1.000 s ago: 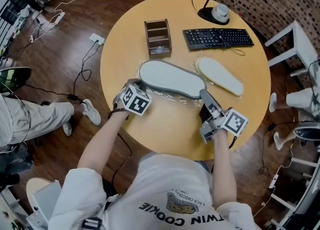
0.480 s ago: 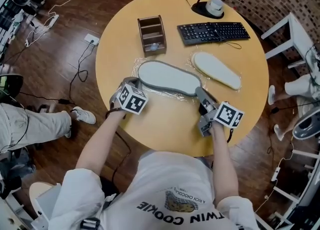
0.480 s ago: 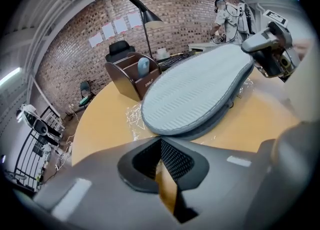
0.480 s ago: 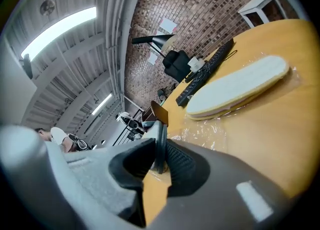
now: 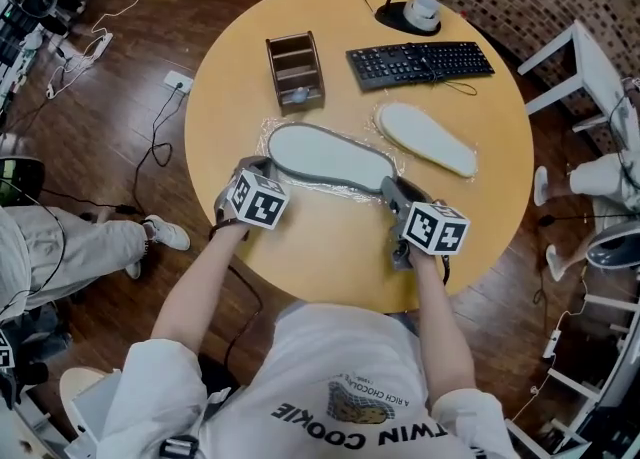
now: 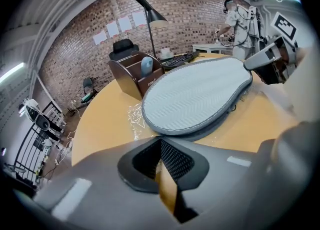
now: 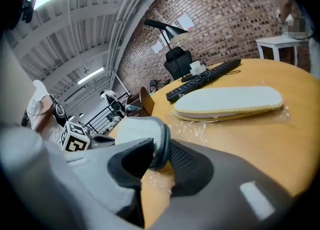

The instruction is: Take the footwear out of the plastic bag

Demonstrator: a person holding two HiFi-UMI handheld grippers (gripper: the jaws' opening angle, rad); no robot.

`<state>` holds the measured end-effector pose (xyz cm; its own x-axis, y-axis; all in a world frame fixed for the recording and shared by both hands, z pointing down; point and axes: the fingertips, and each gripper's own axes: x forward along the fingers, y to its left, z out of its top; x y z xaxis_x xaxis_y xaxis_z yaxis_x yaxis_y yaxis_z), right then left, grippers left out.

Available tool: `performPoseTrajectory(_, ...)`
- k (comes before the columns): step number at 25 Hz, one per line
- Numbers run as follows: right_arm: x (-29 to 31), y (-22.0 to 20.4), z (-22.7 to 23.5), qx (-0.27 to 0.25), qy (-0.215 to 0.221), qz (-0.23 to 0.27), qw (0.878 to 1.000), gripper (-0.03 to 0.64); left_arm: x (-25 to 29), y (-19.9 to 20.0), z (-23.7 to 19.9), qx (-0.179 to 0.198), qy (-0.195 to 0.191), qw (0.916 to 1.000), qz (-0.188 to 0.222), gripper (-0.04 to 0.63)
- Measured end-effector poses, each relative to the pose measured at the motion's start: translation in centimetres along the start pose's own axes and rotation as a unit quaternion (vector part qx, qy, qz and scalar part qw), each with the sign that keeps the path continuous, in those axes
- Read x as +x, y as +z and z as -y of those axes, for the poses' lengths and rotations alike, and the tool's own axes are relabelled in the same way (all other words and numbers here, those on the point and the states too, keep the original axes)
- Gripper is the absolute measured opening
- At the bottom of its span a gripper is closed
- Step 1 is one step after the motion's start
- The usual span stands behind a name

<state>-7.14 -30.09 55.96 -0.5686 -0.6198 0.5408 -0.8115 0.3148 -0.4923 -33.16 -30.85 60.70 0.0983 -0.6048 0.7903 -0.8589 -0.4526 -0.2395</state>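
A grey slipper [image 5: 325, 157] lies sole-up on the round table, on the crinkled clear plastic bag [image 5: 268, 132]. A cream slipper [image 5: 427, 139] lies to its right, also on clear film. My left gripper [image 5: 257, 168] sits at the grey slipper's left end, jaws shut where the bag's film [image 6: 132, 119] runs in. My right gripper [image 5: 392, 191] is at the slipper's right end. Its jaws have just been opening. The slipper's rim [image 7: 161, 146] stands between them, with a dark gap on the left side. In the right gripper view the cream slipper [image 7: 227, 101] lies beyond.
A brown wooden organiser [image 5: 294, 71], a black keyboard [image 5: 420, 62] and a lamp base [image 5: 410, 15] stand at the table's far side. The table edge [image 5: 330, 292] is close behind both grippers. A white side table [image 5: 590, 77] stands to the right, a seated person's legs [image 5: 60, 237] to the left.
My right gripper has come down and rolled, closing in on the grey slipper's right end, and its jaws now straddle the rim. The left gripper has stayed put.
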Motion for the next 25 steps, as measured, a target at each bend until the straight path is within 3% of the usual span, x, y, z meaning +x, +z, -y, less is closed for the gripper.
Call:
performPoseTrajectory(12,0.7,-1.0,1.0,-0.105,-0.076,-0.028,0.991,0.112,-1.0,0.2,0.5,-0.026,0.011,0.9995,0.015,0.006)
performPoseTrajectory(19,0.4,-0.8,1.0,-0.176,-0.069,-0.042,0.981,0.112,-4.1,3.4,2.9,-0.060,0.010,0.9961,0.063,0.008)
performPoseTrajectory(25,-2.1,-0.5,0.2,-0.198,-0.022,-0.024,0.980,0.112,-7.4,6.4,7.6,-0.088,0.018,0.9913,0.096,0.007)
